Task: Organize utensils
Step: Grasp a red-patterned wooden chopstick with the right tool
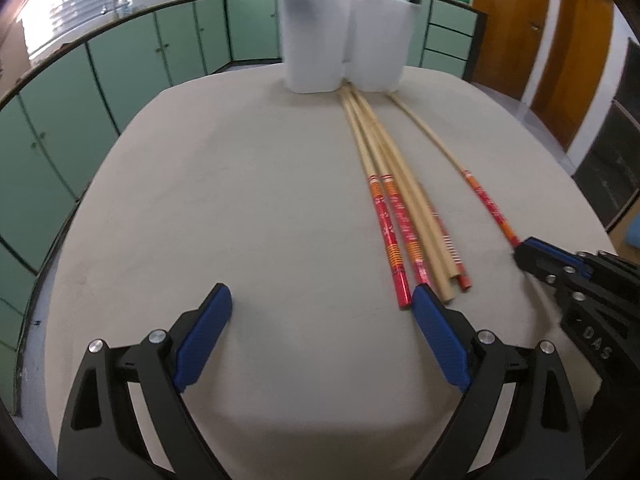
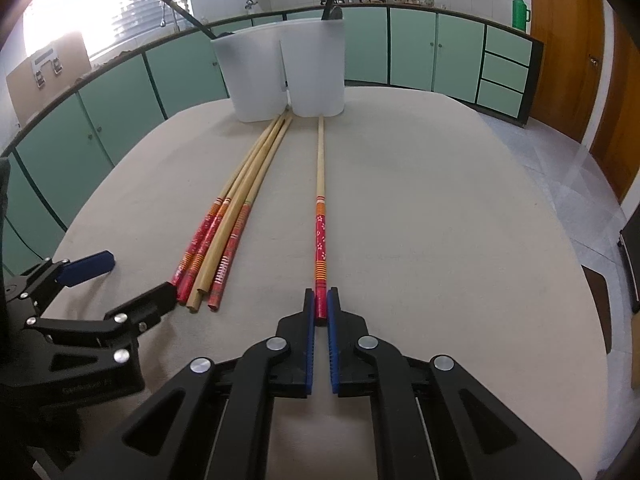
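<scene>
A single chopstick (image 2: 319,200) with a red patterned end lies on the beige table (image 2: 440,220), pointing at the white two-part holder (image 2: 280,76). My right gripper (image 2: 320,300) is shut on its red end; it shows in the left wrist view as the right gripper (image 1: 532,254) on that single chopstick (image 1: 452,156). A bundle of several chopsticks (image 2: 228,232) lies to its left, also the bundle (image 1: 392,200) in the left wrist view. My left gripper (image 1: 322,300) stands open, empty, its right pad by the bundle's red ends; the right wrist view shows this left gripper (image 2: 132,280) too.
Dark utensil handles (image 2: 188,14) stick out of the holder (image 1: 344,48). Green cabinets (image 2: 412,48) ring the room behind the table. A wooden door (image 1: 572,48) stands at the right. The table edge (image 1: 80,216) curves along the left.
</scene>
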### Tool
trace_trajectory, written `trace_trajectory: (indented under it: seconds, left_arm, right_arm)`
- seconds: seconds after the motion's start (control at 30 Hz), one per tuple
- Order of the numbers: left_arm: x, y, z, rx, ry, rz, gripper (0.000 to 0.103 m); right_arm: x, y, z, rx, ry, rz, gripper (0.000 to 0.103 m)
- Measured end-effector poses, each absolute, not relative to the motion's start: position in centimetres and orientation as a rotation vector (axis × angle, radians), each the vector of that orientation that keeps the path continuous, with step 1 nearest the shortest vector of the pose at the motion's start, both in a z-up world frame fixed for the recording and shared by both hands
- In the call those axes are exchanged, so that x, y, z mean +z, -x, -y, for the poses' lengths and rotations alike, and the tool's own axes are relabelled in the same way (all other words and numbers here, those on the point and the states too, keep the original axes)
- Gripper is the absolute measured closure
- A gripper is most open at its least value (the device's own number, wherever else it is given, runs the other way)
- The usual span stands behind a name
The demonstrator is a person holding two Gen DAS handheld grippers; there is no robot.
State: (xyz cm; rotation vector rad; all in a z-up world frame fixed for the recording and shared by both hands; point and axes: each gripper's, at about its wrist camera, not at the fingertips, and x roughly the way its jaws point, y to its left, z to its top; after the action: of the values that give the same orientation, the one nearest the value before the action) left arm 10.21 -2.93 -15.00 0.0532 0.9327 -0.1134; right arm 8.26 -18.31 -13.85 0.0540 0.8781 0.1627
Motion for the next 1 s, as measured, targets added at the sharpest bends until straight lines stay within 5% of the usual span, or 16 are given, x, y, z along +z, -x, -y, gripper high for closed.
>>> trace_trajectory:
  seconds: [0.4,0.7,0.8,1.0]
  left_arm:
    - [-14.8,-10.2,2.5,-0.109,-0.040,-0.927,0.015]
    - [-14.9,-10.3,3.0,-0.129,-0.041,-0.927,0.019]
    - [-14.9,-10.4,3.4,-0.142,-0.050,-0.924,0.027]
    - [-14.7,-10.0,4.3,-0.180,-0.079,-0.905,0.063]
  right_arm:
    - [-13.8,-7.3,18.6,0.224,-0.061,-0.876,0.083]
    - [-13.8,-7.9,18.5,0.207,-0.057,-0.877,0.084]
    - [-13.9,-8.0,18.4,0.205,-0.054,-0.877,0.084]
    - [-14.0,-7.9,18.7,0.214,-0.070,-0.880,0.084]
